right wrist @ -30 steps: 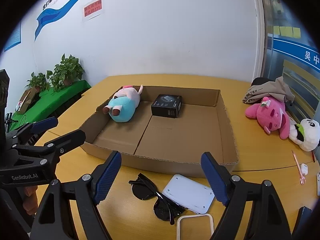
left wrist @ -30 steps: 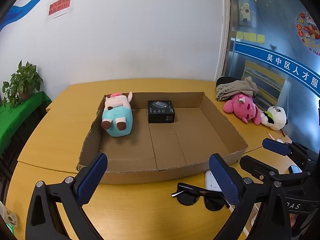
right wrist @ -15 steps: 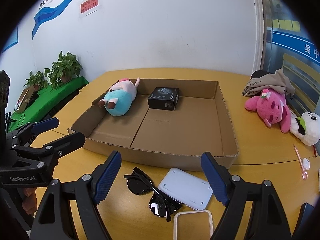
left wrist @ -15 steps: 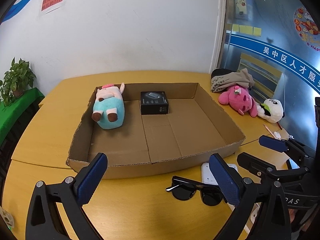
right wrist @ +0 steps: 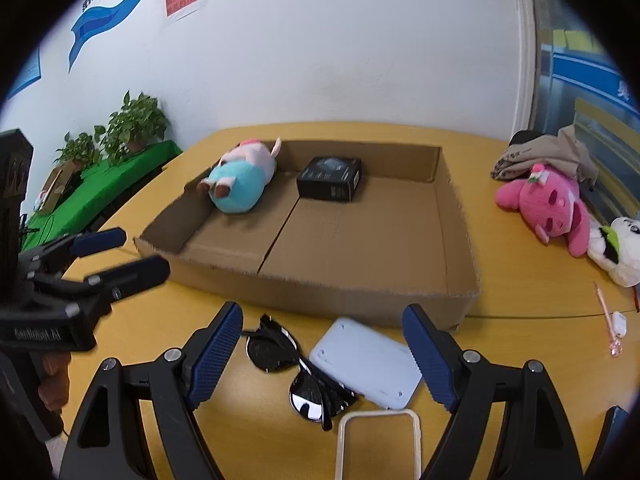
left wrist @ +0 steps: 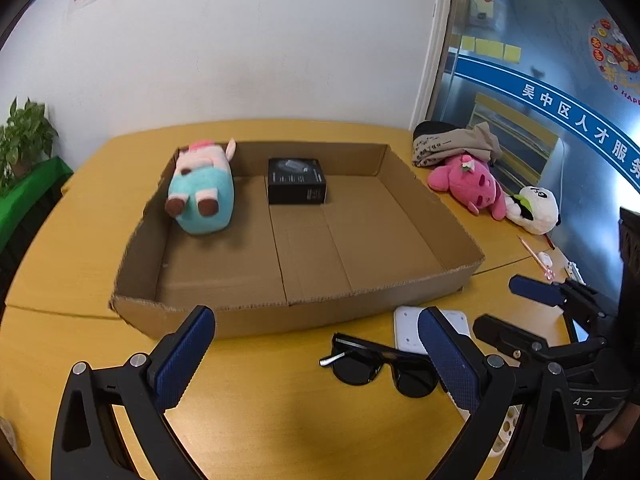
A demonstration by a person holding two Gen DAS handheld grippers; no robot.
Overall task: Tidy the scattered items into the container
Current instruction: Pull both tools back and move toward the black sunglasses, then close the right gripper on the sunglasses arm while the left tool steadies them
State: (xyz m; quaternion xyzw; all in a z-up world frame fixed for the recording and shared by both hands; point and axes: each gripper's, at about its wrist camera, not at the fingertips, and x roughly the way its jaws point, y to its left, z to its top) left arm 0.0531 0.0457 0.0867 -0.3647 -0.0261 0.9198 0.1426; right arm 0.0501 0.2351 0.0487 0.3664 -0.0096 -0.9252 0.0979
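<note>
A shallow cardboard box (left wrist: 436, 208) (right wrist: 360, 300) lies on the yellow table. It holds a teal-and-pink plush (left wrist: 200, 196) (right wrist: 240, 182) and a small black box (left wrist: 297, 186) (right wrist: 330, 179). Black sunglasses (left wrist: 380, 368) (right wrist: 296, 376), a white flat device (left wrist: 408, 326) (right wrist: 366, 362) and a clear phone case (right wrist: 378, 446) lie on the table in front of the box. My left gripper (left wrist: 316, 360) is open and empty, left of the sunglasses. My right gripper (right wrist: 322, 354) is open and empty, just above the sunglasses and device.
A pink plush (left wrist: 466, 186) (right wrist: 548, 200), a panda plush (left wrist: 534, 210) (right wrist: 618, 248), a pile of cloth (left wrist: 452, 146) and a pink pen (right wrist: 606, 316) lie at the right. Potted plants on a green surface (right wrist: 116, 172) stand at the left.
Both grippers have pulled back from the box and dropped lower toward the sunglasses and white device. Both stay open and empty.
</note>
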